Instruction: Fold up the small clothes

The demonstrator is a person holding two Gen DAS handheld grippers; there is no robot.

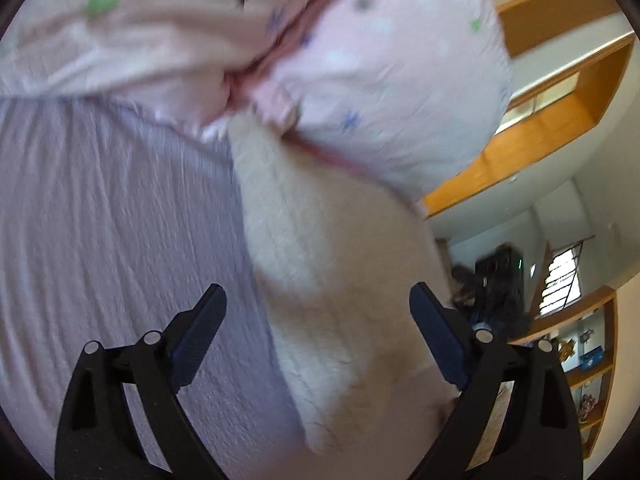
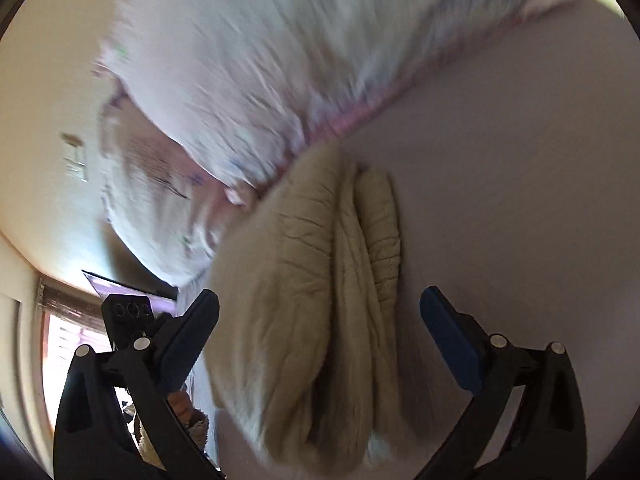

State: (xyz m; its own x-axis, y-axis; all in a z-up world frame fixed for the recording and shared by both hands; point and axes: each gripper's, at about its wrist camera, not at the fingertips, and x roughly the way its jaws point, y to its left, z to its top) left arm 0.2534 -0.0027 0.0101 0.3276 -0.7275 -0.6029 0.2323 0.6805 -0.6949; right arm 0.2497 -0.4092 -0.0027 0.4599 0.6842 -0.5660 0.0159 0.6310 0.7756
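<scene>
On the left, the lilac bedsheet (image 1: 100, 220) covers the surface. The left gripper (image 1: 318, 304) stands with jaws wide, holding nothing, over a cream knitted garment (image 1: 332, 280) that lies on the sheet. Past it lies a pink printed cloth (image 1: 380, 80), its edge touching the cream one. The right gripper (image 2: 320, 308) is also wide and empty, above the folded cream garment (image 2: 304, 300). Wooden shelves (image 1: 560, 128) are at the far right.
</scene>
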